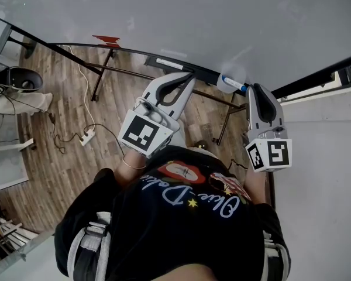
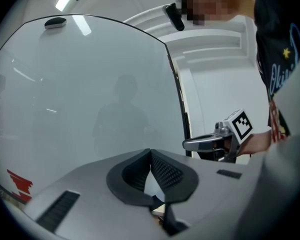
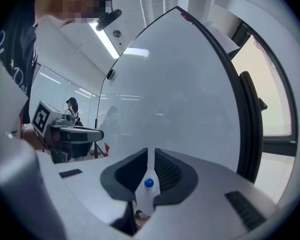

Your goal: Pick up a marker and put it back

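While the person stood facing the whiteboard (image 1: pixel 222 16), the right gripper (image 3: pixel 149 156) had its jaws clamped on the marker (image 3: pixel 147 196) — a white barrel with a blue end, held close by the board's lower edge. The left gripper (image 2: pixel 150 156) had its jaws pressed together on nothing. The marker was judged light, rigid and smooth-sided — a mid-barrel hold would best keep it from pivoting or slipping.

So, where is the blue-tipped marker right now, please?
The marker is held in the right gripper, right of the head view's centre, before the whiteboard.
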`<state>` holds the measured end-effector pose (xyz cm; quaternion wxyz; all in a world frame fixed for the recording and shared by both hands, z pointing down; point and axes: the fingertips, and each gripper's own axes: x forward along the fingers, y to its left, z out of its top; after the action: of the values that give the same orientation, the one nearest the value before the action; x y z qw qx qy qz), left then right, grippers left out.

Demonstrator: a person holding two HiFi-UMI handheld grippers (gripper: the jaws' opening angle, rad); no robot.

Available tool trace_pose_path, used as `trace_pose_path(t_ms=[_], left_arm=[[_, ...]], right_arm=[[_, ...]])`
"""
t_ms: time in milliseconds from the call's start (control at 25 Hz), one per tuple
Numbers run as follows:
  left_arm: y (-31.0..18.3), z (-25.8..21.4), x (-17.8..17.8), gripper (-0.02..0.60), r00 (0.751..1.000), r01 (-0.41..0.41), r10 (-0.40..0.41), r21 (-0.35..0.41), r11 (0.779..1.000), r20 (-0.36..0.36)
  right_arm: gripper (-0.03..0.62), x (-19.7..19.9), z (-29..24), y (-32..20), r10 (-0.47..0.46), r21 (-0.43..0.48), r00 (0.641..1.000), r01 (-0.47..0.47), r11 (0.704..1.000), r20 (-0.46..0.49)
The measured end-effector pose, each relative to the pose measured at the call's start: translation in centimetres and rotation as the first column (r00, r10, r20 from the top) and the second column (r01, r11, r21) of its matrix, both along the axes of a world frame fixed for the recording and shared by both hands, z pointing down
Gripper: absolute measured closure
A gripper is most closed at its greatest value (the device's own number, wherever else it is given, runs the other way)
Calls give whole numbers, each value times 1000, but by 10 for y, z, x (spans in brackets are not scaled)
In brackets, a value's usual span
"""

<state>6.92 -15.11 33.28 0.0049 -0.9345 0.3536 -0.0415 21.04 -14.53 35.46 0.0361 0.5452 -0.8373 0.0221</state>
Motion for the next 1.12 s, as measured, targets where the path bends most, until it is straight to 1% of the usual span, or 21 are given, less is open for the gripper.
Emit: trace_pose_path(t_ms=[280,440,640,1120], left_arm=[[3,2,3,578,1000,-5,5,-3,1000,3],[5,2,4,578,1000,-6,6,-4,1000,3],[6,2,3,578,1000,-3,3,-4,1000,6],[5,3,4,578,1000,-5,5,-5,1000,6]], right_arm=[[571,2,-10,6,-3,32,1000,2,999,21],[589,3,-11,9,-3,28,1000,2,1000,17],[592,2,-10,9,-12,19,1000,12,1000,15],[594,2,-14,10,-12,29,1000,12,1000,16]])
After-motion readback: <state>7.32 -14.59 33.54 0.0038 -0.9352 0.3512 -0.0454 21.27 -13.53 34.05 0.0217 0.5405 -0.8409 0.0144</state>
